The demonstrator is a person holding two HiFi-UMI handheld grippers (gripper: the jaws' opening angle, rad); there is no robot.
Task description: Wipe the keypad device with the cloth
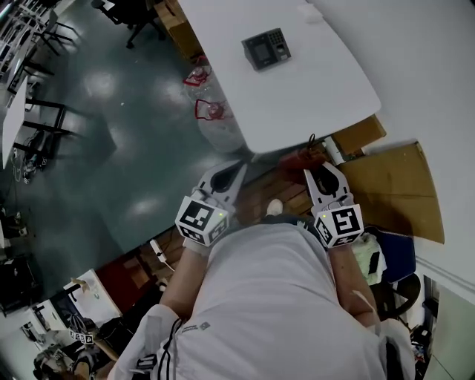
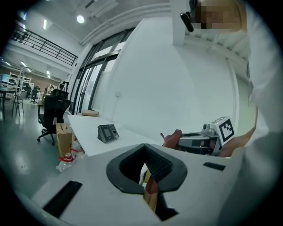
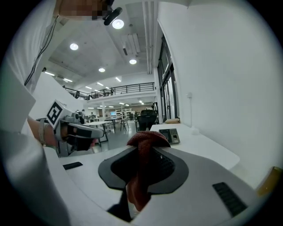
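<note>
The keypad device (image 1: 266,49) is dark grey and sits on the white table (image 1: 312,96), well ahead of both grippers. It also shows small as the keypad device (image 2: 108,132) in the left gripper view and the keypad device (image 3: 170,136) in the right gripper view. My right gripper (image 1: 318,172) is shut on a red cloth (image 3: 143,145), which bunches out above its jaws. In the head view the cloth (image 1: 303,156) shows just below the table's near edge. My left gripper (image 1: 237,168) is shut with nothing in it. Both are held close in front of the person's torso.
Clear plastic bags with red handles (image 1: 211,111) lie on the floor by the table's left side. Flat cardboard (image 1: 397,189) leans at the right. An office chair (image 1: 133,18) stands at the far end, a power strip (image 1: 158,252) lies on the floor. A small white object (image 1: 310,13) rests on the table.
</note>
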